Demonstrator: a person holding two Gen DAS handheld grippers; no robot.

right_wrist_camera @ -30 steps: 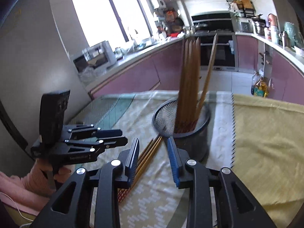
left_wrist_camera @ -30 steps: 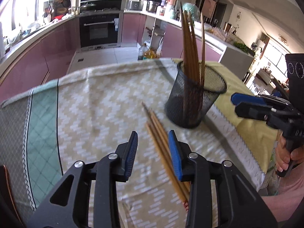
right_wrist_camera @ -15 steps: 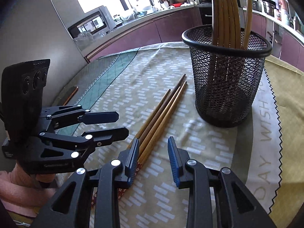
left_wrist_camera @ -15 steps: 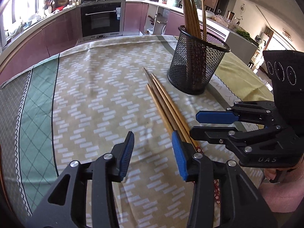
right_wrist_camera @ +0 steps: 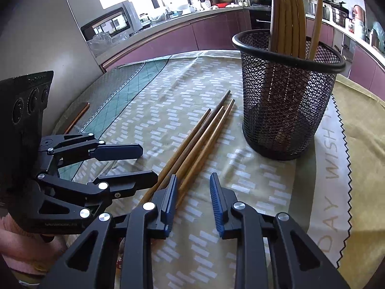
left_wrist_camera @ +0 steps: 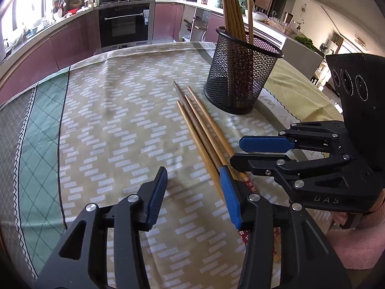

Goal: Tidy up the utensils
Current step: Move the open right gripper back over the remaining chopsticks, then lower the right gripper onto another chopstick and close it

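Left wrist view: my left hand-held gripper (left_wrist_camera: pixel 193 193) is opening, empty; right hand-held gripper (right_wrist_camera: pixel 192 198) closing on nothing. Chopsticks (left_wrist_camera: pixel 204 134) lie on tabletop beside mesh cup (left_wrist_camera: pixel 240 82). I should straddle one stick, then pinch.

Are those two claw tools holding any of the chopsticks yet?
No. Both the left gripper, jaws opening, and the right gripper, jaws closing, have nothing between their pads; the loose chopsticks lie on the tablecloth.
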